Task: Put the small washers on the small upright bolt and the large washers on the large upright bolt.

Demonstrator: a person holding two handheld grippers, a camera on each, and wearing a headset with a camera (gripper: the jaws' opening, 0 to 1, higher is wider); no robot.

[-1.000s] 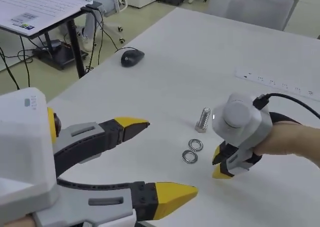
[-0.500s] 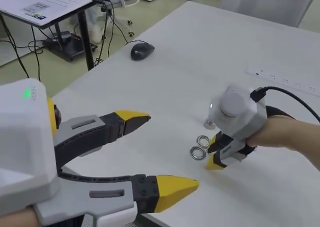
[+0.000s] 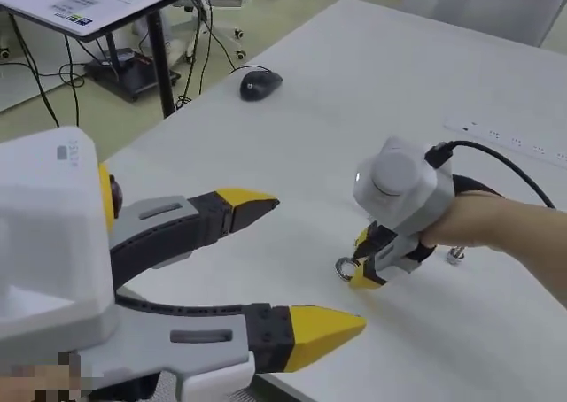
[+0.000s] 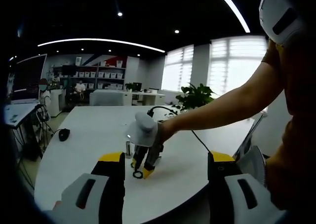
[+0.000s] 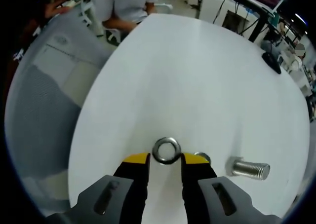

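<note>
Your right gripper [image 5: 166,158] pinched a washer [image 5: 166,150] by its rim, jaws nearly together, at the table [image 3: 372,83] close beside the large bolt [image 5: 249,168]. Your left gripper [image 3: 314,265], nearer, hung wide open and empty. A slow, level lift would have kept the washer seated.

Silver metal ring washers [image 5: 166,150]: I count two, the second half hidden.
Large threaded steel bolt [image 5: 249,168]: I see one.
Black computer mouse [image 3: 261,84]: one on the surface.
White power strip [image 3: 514,141]: one.
</note>
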